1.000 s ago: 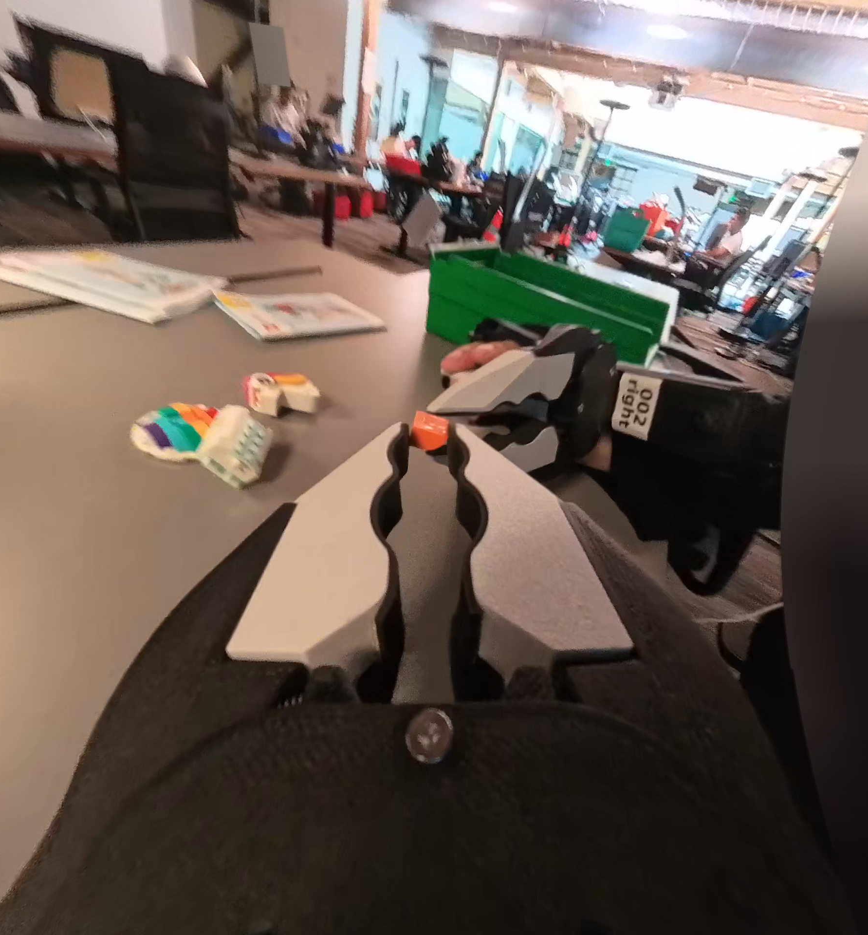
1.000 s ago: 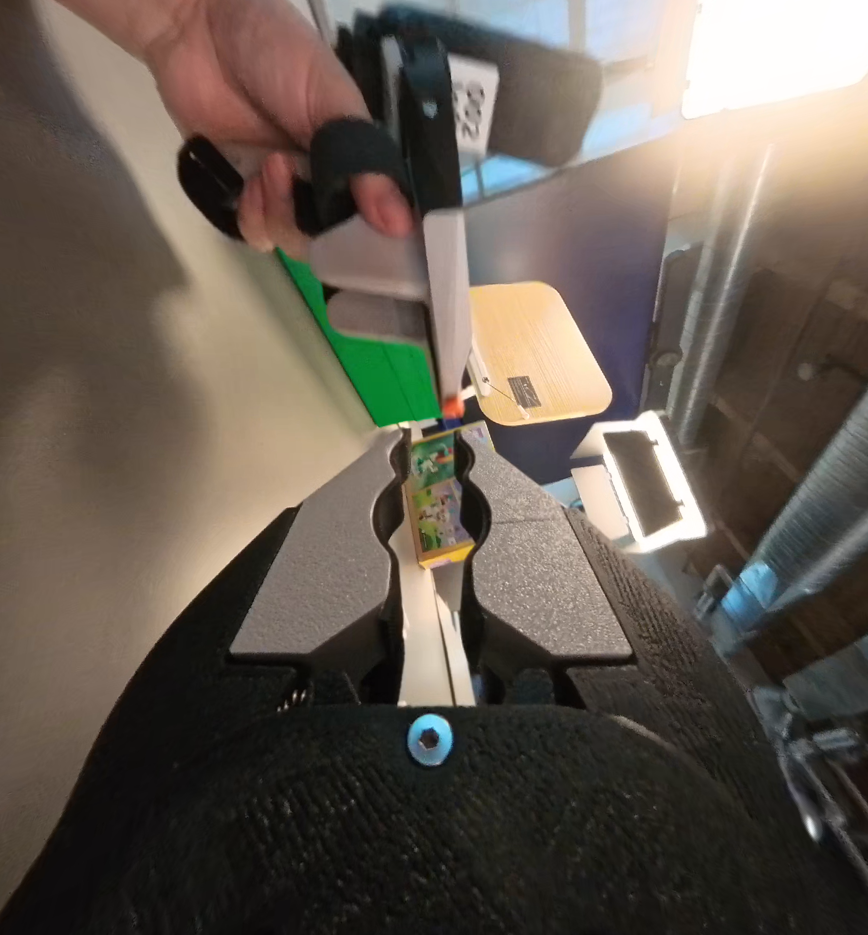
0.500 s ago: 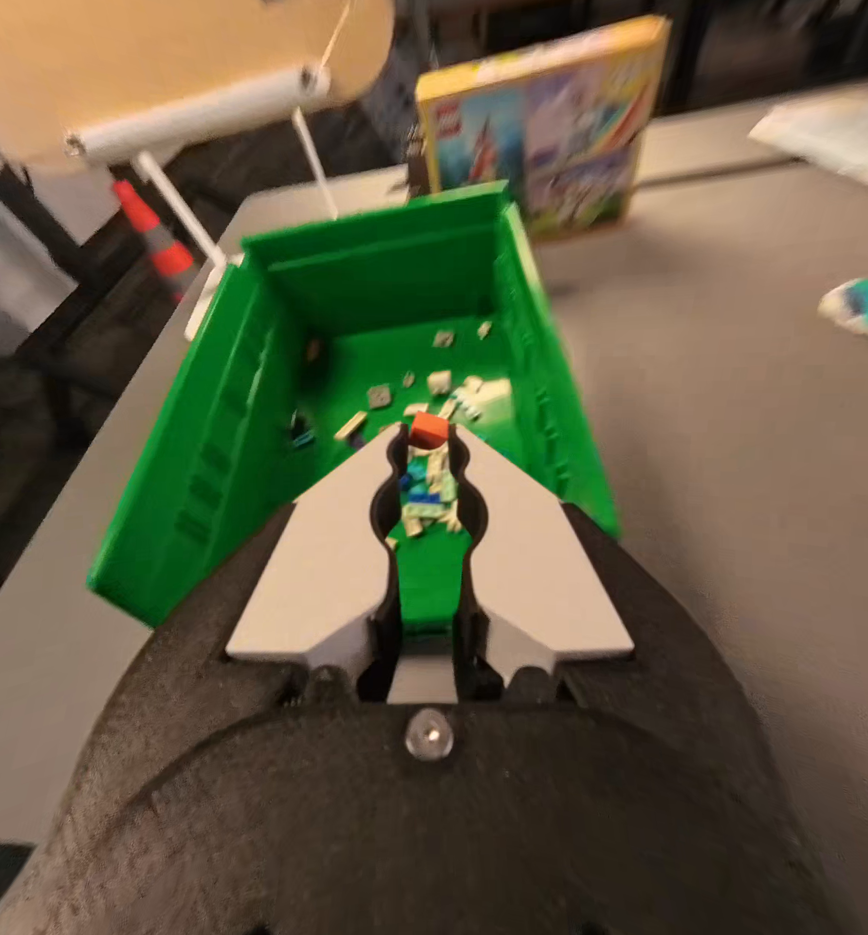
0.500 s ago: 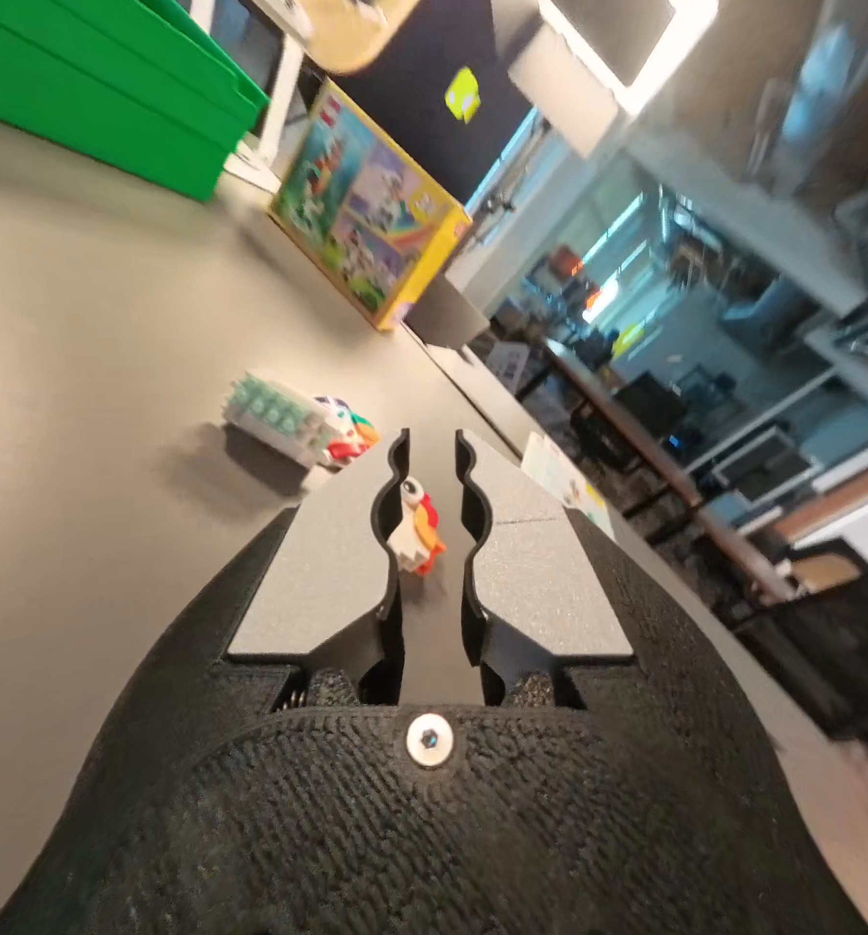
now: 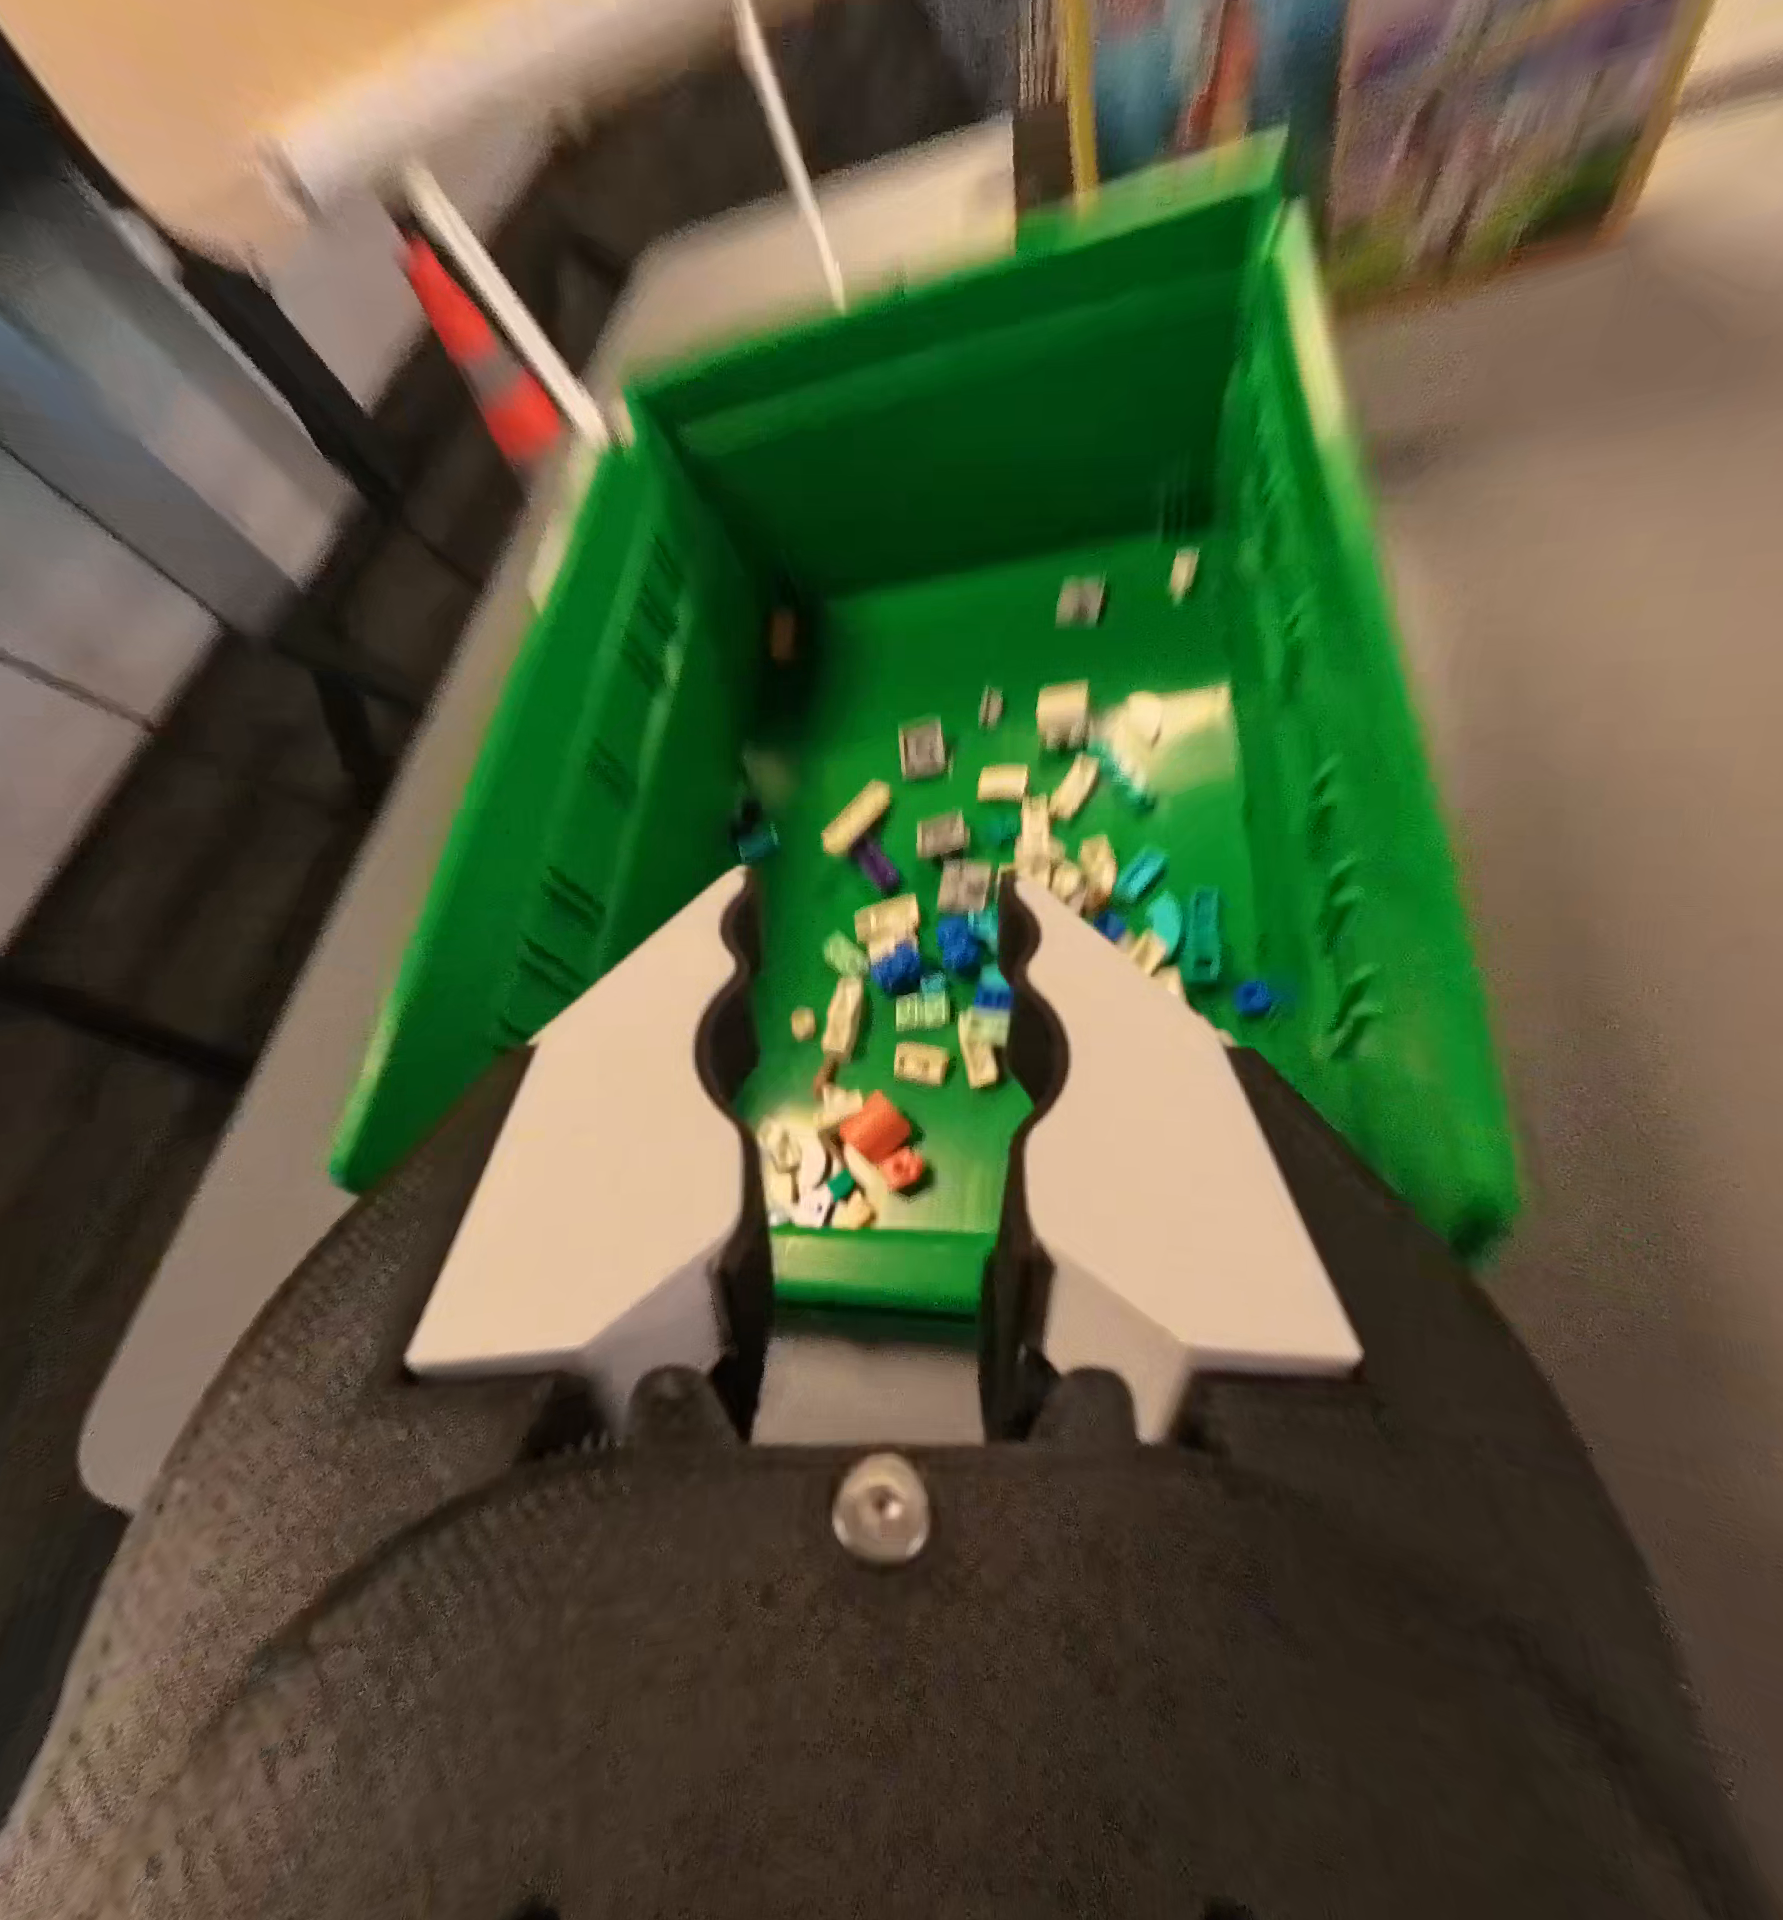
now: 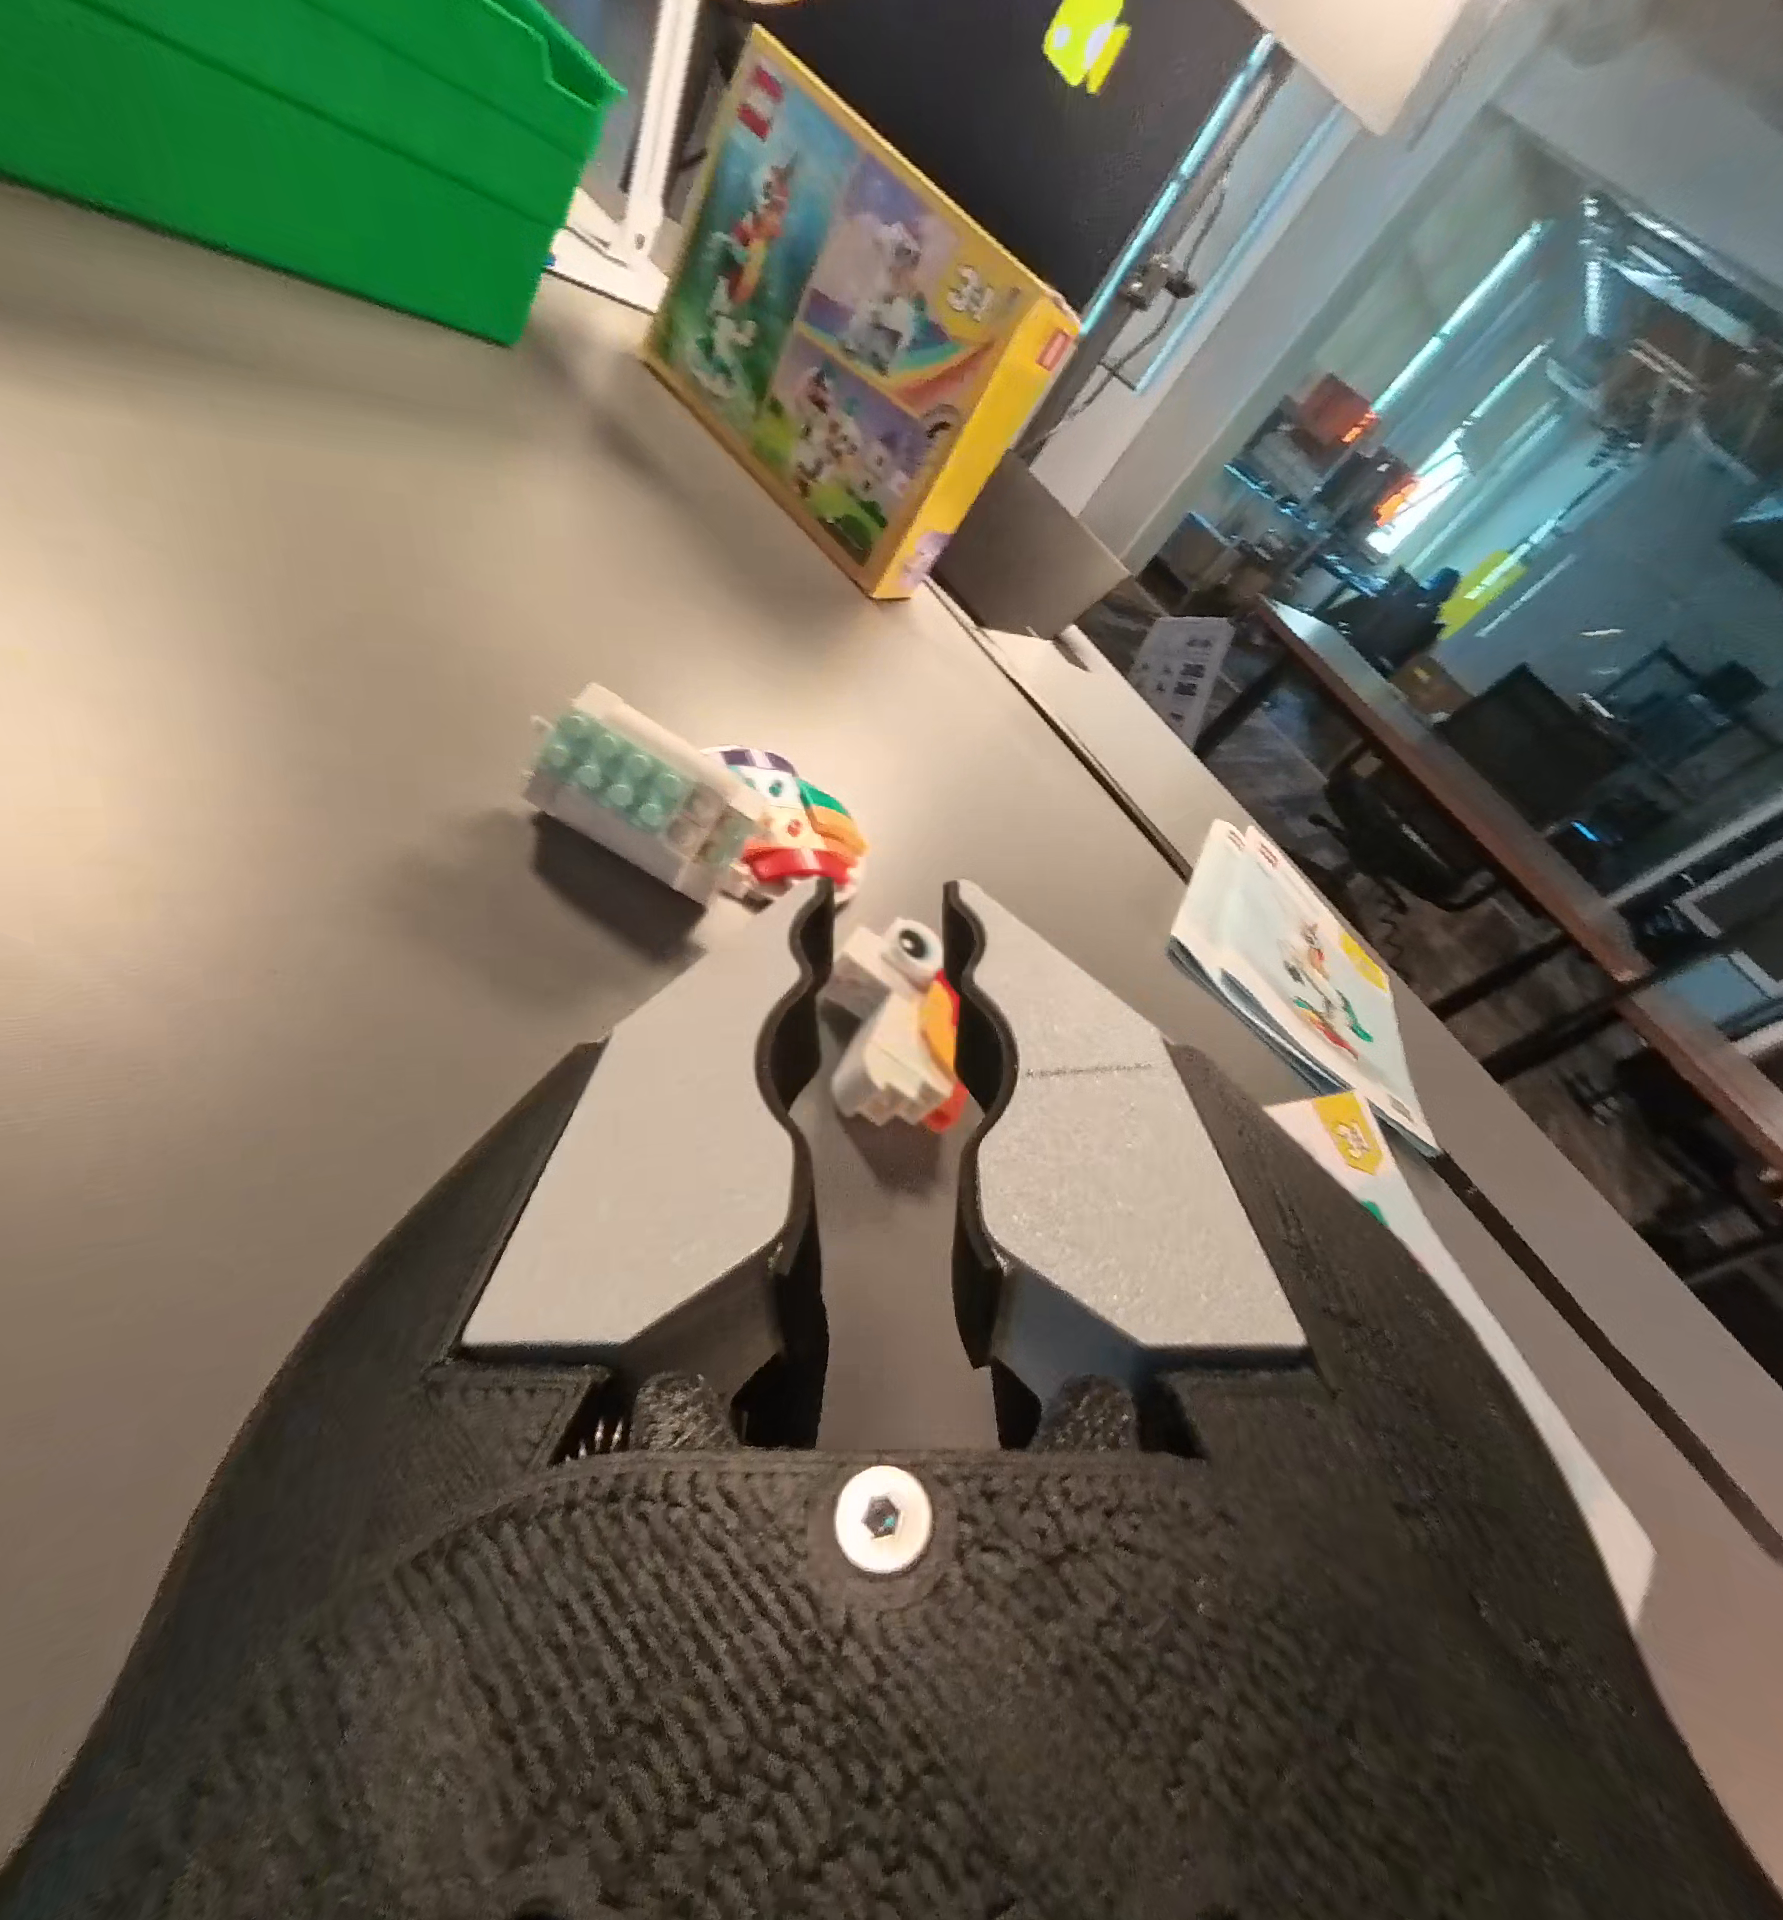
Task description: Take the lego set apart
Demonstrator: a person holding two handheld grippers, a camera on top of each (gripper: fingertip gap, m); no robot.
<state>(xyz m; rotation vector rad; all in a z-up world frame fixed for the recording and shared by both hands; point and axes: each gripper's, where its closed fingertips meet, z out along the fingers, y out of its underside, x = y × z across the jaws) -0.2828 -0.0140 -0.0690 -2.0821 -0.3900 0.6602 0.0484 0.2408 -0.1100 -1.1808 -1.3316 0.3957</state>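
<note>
With the left tool [image 5: 876, 904] spread wide and empty above the green bin [image 5: 596, 748] of loose bricks, the right tool [image 6: 882, 904], parted narrowly around the head piece [image 6: 892, 1029] on the surface [image 6: 243, 623], should close squarely across its white blocks.

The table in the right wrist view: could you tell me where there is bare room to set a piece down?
The grey table lies bare between the green bin and the white-and-mint block piece. It is crowded ahead: that piece, the small head piece between the right gripper fingers, and the booklets.
</note>
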